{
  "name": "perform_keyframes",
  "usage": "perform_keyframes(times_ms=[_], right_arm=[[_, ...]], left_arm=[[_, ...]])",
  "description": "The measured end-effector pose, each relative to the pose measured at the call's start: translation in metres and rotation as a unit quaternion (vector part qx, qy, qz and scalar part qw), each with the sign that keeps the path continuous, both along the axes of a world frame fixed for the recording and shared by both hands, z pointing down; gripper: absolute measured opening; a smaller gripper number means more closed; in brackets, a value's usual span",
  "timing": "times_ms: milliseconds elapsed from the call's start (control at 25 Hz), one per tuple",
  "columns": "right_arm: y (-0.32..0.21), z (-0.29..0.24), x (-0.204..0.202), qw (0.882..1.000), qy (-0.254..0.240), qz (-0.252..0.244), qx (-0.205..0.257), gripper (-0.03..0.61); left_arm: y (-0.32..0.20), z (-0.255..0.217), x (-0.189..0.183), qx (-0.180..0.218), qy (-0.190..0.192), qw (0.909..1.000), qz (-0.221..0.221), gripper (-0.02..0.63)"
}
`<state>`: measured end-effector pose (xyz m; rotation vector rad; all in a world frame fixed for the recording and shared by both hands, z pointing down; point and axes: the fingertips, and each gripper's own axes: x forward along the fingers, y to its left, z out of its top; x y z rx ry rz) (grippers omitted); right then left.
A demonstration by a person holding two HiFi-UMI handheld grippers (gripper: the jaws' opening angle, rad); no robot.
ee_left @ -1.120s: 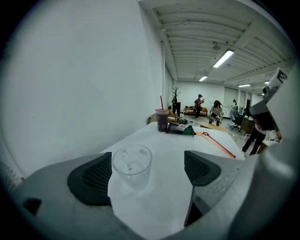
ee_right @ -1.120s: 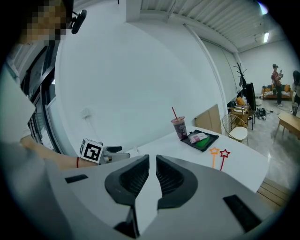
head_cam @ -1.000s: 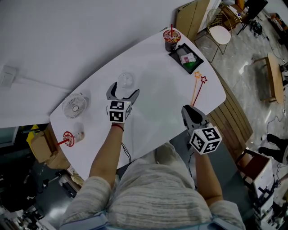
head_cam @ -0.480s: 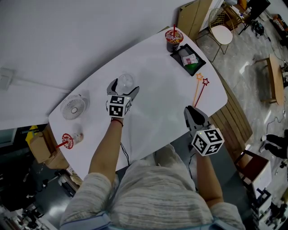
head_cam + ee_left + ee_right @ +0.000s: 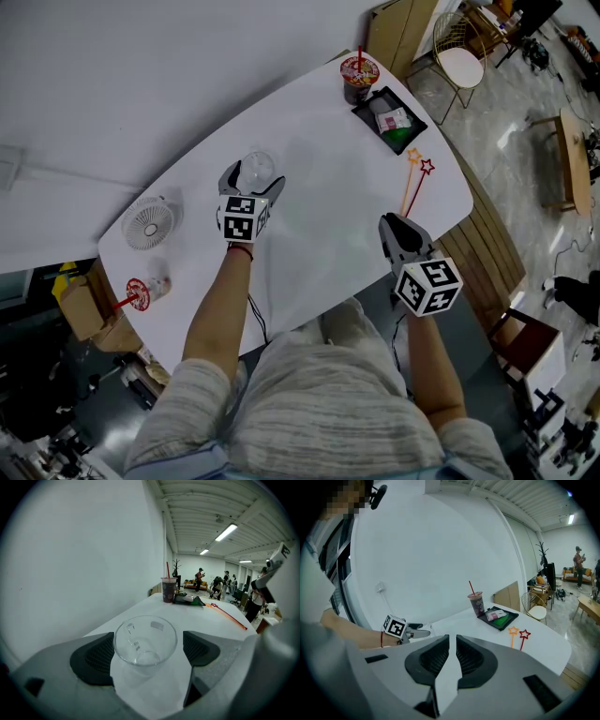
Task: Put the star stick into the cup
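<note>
- The right gripper, a grey two-jaw tool with a marker cube, hovers over the near right edge of the white oval table. In the right gripper view its dark pads stand almost together, with only a thin slit between them and nothing in it.
- The left gripper, the same kind of tool, sits further in on the table's left half. In the left gripper view its jaws are spread wide.
- A clear glass cup stands upright between those spread jaws. Its rim lies close to the left pad, and a gap shows at the right pad, so the cup is not clamped.
- An orange star stick and a red star stick lie flat side by side near the table's right edge. They are just beyond the right gripper and well apart from the glass cup, with their star ends pointing away from the person.
- A small round white fan sits near the table's left edge, with a small clear cup with a red-and-white lid nearer the person.
- A black rectangular tray holding green and pink packets lies past the sticks.
- A dark drink cup with a red straw stands at the far end, just beside the tray.
</note>
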<state>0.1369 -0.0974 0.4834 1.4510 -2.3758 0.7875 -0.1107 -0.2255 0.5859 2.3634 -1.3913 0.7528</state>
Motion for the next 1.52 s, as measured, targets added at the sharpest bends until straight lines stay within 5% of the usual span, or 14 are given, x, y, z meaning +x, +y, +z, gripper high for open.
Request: perform_keyframes(times_ms=[440,1520], right_arm=[[-0.003,0.011,-0.004,1.0,0.003,-0.003,-0.012,0.012],[-0.021,0.058,0.071,0.995,0.062,0.069,-0.048,0.012]], left_arm=[[0.004,-0.001,0.006,-0.006,0.006,0.9999,0.007,0.393],[0.079,0.001,0.164,-0.014,0.016,0.9823,0.186,0.393]])
